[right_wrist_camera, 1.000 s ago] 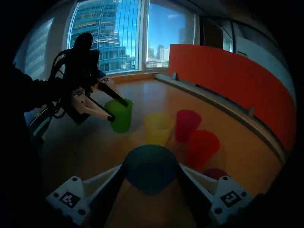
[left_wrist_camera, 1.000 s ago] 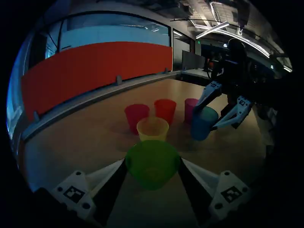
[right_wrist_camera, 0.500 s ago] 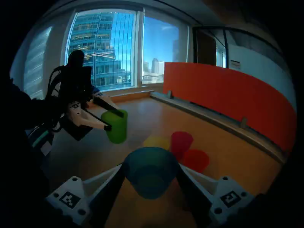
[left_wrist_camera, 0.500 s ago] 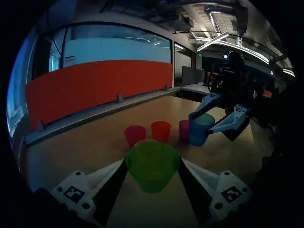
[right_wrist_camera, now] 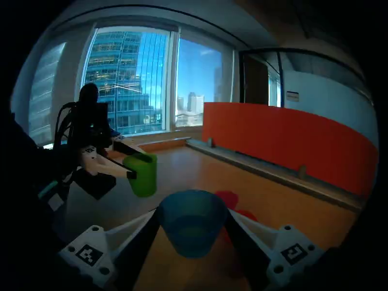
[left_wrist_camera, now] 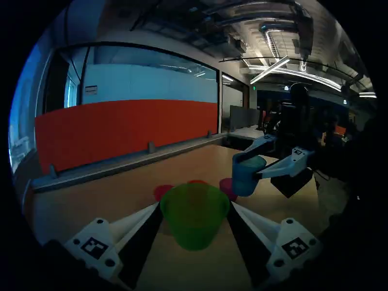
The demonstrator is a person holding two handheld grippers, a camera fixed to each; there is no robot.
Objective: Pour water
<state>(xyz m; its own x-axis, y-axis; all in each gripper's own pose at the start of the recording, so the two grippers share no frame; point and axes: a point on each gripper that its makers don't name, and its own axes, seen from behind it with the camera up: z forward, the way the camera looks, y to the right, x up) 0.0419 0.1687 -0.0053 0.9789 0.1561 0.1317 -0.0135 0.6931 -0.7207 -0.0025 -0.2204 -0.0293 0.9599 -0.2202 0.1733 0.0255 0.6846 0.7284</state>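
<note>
Left gripper view: my left gripper (left_wrist_camera: 194, 209) is clamped on the green cup (left_wrist_camera: 194, 230), which I hold upright above the table (left_wrist_camera: 97, 203). Right gripper view: my right gripper (right_wrist_camera: 192, 218) grips the blue cup (right_wrist_camera: 191, 237), upright, with the green cup apart at left.

Five cups can be counted in the left gripper view: one green cup (left_wrist_camera: 194, 220) near, one blue cup (left_wrist_camera: 244, 174) farther off to the right, and three reddish ones on the one table (left_wrist_camera: 111, 199) beyond, namely a pink cup (left_wrist_camera: 163, 191) on the left, a red cup (left_wrist_camera: 196, 183) in the middle and a magenta cup (left_wrist_camera: 226, 185) on the right. There are two grippers, the left gripper (left_wrist_camera: 194, 207) and the right gripper (right_wrist_camera: 191, 213), each holding one cup. Each gripper bears two square black-and-white markers (left_wrist_camera: 94, 247), one per finger.
</note>
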